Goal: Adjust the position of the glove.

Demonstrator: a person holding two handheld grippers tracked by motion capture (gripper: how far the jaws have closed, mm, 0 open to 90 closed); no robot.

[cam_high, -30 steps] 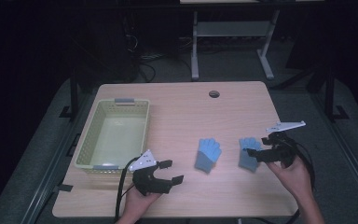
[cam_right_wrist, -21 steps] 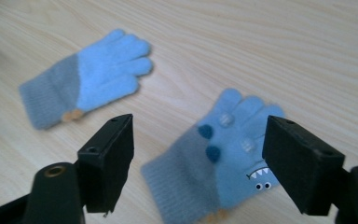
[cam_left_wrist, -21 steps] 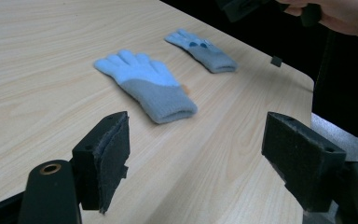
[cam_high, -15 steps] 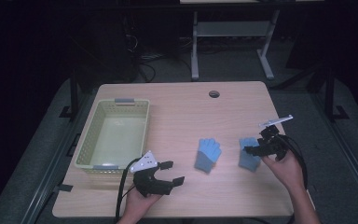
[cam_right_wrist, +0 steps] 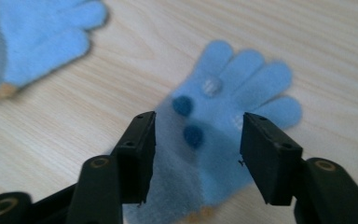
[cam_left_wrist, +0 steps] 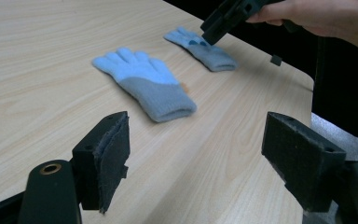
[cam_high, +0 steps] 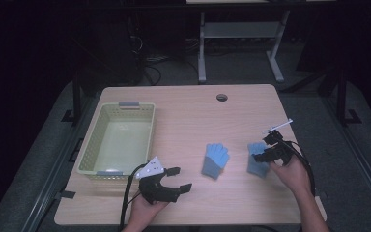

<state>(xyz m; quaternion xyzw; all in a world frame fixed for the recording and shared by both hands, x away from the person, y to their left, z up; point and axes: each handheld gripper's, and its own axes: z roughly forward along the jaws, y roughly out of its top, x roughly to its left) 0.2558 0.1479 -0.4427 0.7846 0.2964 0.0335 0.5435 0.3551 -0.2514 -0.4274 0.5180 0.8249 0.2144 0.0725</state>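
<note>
Since 1 second ago the right tool (cam_high: 261, 155) has dropped over the right glove (cam_right_wrist: 223, 126), its jaws just closing but not yet gripping.

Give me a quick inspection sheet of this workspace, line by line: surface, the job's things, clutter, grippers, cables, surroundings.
Surface: wooden table, with a round hole near the far edge.
Job's things: right glove and left glove, both blue, lying flat and apart; pale basket at the table's left.
Clutter: nothing seen.
Grippers: right hand-held gripper has just been closing, jaws astride the right glove, pads not yet pressing; left hand-held gripper open above bare table.
Cables: black cable trails from the left hand-held gripper.
Surroundings: dark room, grey floor, white stand behind.
</note>
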